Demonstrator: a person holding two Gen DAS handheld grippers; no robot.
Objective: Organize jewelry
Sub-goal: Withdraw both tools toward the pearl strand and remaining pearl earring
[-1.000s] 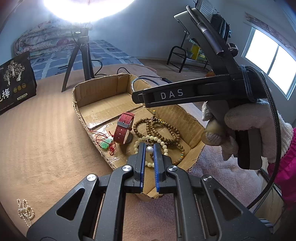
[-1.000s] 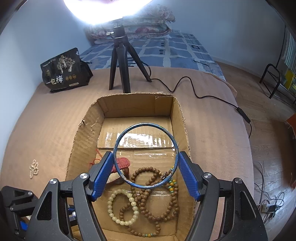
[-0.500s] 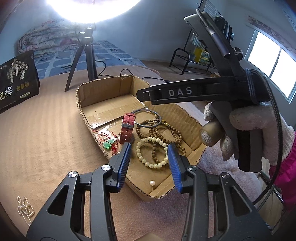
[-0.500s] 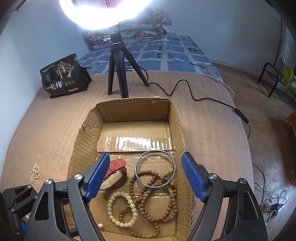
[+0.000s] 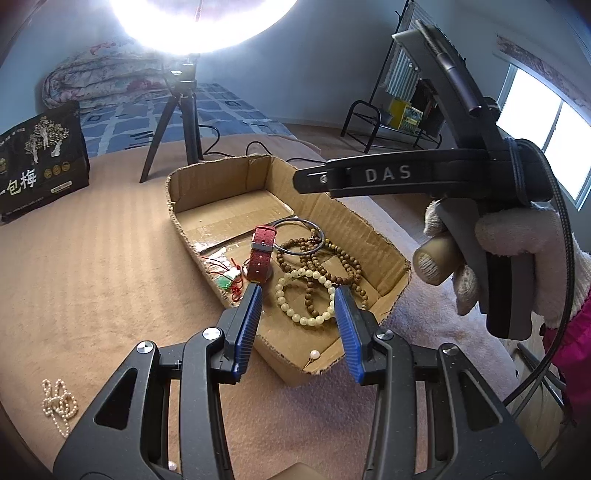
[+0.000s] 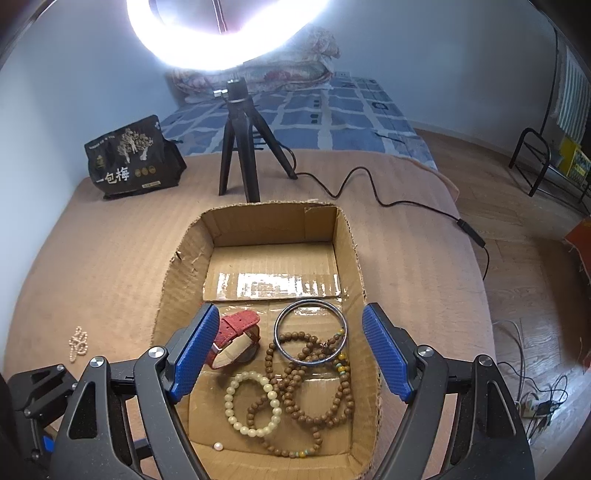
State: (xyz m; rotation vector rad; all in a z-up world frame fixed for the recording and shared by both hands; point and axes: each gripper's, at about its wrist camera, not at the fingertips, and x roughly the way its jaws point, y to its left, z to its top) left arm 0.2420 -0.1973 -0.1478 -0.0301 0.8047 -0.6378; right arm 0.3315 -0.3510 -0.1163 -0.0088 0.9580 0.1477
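Moved: pearl (image 5: 314, 354) out of left tool (image 5: 297, 308), now loose at lower-centre box corner; metal bangle (image 6: 311, 333) out of right tool (image 6: 291, 350), now flat on brown wooden beads (image 6: 314, 384). Both tools' jaws just widened, gaping, empty. Cardboard box (image 6: 258, 221), corrugated, near wall cut off. Pearl strand (image 6: 78, 343), lower left, blurred.

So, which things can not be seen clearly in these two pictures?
- Ring light: glare whites it out in both views.
- Pearl strand: too small in both views to tell its clasp.
- Green pendant: left view only; in the right view the right tool's finger covers it.
- Small white bead: cut off at the left view's lower edge.
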